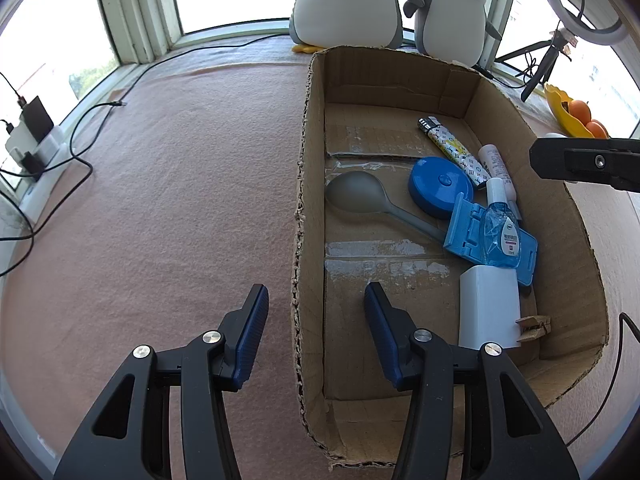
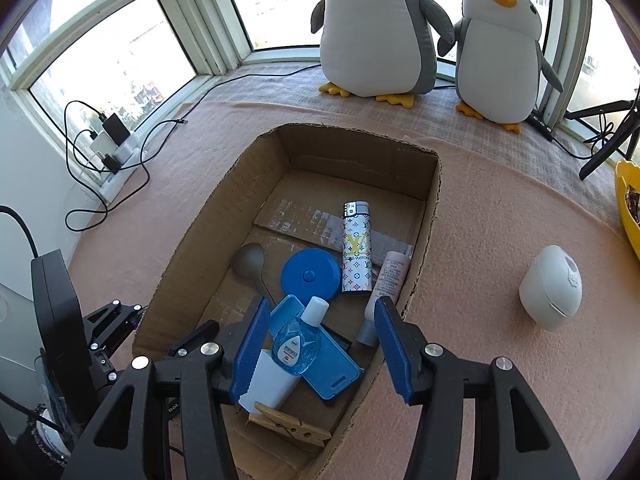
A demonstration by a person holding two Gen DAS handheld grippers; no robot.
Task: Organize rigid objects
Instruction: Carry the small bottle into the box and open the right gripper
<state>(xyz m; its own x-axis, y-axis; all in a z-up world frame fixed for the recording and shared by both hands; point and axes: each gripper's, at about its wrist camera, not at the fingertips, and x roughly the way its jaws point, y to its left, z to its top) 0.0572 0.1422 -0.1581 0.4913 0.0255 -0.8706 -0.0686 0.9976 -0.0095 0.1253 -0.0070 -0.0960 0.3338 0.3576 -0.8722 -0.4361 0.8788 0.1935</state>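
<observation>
An open cardboard box (image 1: 312, 160) (image 2: 192, 240) lies on the pink cloth. It holds a grey spoon (image 1: 356, 196), a round blue case (image 1: 438, 188), a patterned lighter (image 2: 356, 260), a white tube (image 2: 390, 280), a blue folding stand (image 2: 332, 364), a white block (image 1: 488, 304) and a wooden clothespin (image 2: 288, 424). A small blue liquid bottle (image 2: 296, 344) rests on the stand. My right gripper (image 2: 322, 308) hovers open above that bottle, pads off it. My left gripper (image 1: 316, 308) stands open over the box's left wall, holding nothing. A white oval case (image 2: 552, 288) sits on the cloth, right of the box.
Two plush penguins (image 2: 376, 28) stand by the window behind the box. Chargers and black cables (image 2: 112, 140) lie at the left edge. A yellow bowl with oranges (image 1: 576, 116) and a tripod (image 1: 540, 68) are at the far right. Bare pink cloth (image 1: 180, 200) spreads left of the box.
</observation>
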